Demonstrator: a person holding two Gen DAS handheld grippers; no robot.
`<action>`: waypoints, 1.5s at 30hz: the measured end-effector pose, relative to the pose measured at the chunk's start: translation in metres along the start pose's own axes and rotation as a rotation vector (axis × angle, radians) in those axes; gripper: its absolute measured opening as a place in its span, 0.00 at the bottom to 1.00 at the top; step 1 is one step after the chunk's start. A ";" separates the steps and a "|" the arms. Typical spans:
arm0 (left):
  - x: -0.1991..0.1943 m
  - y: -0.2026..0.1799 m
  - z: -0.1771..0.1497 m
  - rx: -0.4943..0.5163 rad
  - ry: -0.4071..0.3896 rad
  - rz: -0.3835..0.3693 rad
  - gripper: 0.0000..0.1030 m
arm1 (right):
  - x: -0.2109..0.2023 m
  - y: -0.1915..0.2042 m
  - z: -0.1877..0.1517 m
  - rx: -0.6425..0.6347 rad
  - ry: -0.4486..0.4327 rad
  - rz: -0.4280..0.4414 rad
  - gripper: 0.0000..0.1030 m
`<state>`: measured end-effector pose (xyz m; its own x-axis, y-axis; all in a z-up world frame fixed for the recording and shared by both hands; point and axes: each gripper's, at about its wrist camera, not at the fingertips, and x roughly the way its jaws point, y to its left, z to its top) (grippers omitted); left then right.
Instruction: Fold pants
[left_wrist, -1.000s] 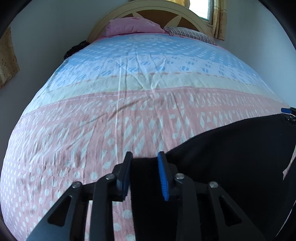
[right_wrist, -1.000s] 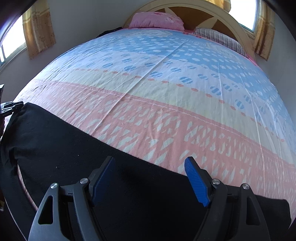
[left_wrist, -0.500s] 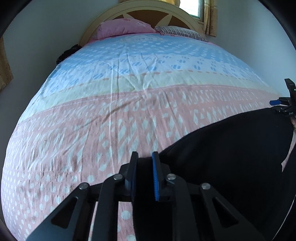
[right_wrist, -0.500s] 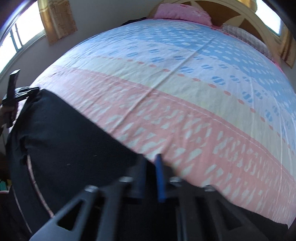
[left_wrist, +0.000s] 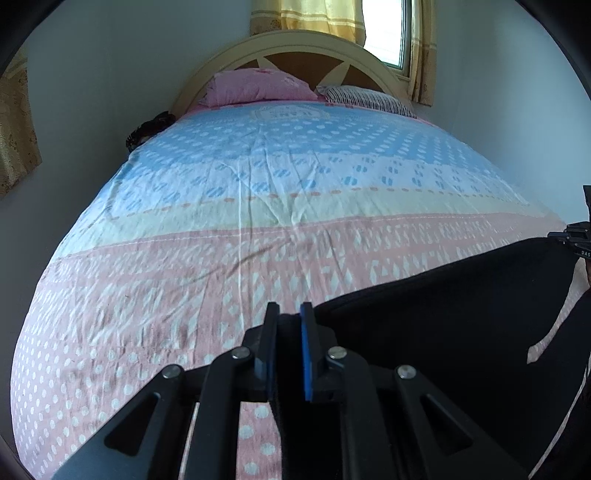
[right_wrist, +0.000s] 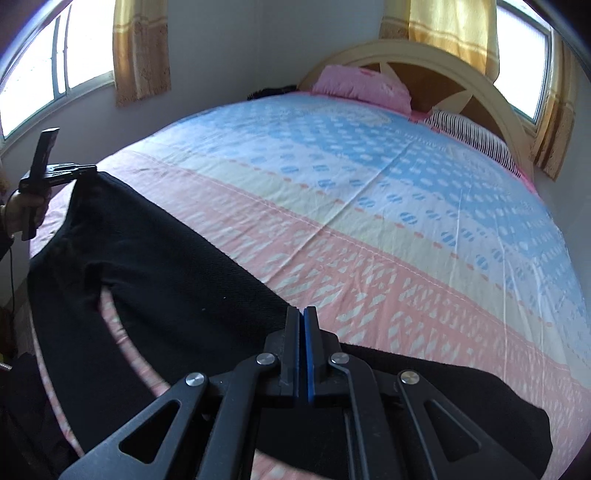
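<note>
Black pants (left_wrist: 443, 317) lie across the near end of the bed, partly lifted. My left gripper (left_wrist: 289, 325) is shut on a corner of the pants. In the right wrist view the pants (right_wrist: 155, 273) stretch from the left gripper (right_wrist: 79, 170), which holds their far corner up, to my right gripper (right_wrist: 303, 325), shut on the fabric edge. The right gripper also shows at the right edge of the left wrist view (left_wrist: 574, 240), holding the other corner. A gap between the legs shows the sheet.
The bed has a pink, cream and blue patterned sheet (left_wrist: 258, 192). A pink pillow (left_wrist: 258, 86) and a striped pillow (left_wrist: 365, 98) lie by the curved headboard (right_wrist: 424, 55). Walls and curtained windows surround the bed.
Both grippers closed on the pants edge and lifted; the right went from wide open to shut. The pants edge is now raised and stretched between them.
</note>
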<state>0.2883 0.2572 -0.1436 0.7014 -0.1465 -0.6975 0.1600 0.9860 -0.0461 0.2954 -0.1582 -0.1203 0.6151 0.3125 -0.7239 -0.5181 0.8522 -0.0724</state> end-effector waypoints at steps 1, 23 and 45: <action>-0.005 0.001 0.000 -0.004 -0.014 -0.006 0.11 | -0.010 0.005 -0.004 -0.003 -0.016 -0.001 0.02; -0.103 -0.005 -0.100 0.024 -0.225 -0.061 0.11 | -0.089 0.096 -0.123 -0.017 -0.035 0.055 0.01; -0.136 -0.019 -0.160 0.114 -0.300 -0.051 0.12 | -0.084 0.110 -0.172 0.025 0.032 0.086 0.01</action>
<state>0.0789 0.2708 -0.1618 0.8610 -0.2290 -0.4541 0.2652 0.9640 0.0167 0.0844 -0.1635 -0.1855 0.5496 0.3712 -0.7485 -0.5530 0.8332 0.0071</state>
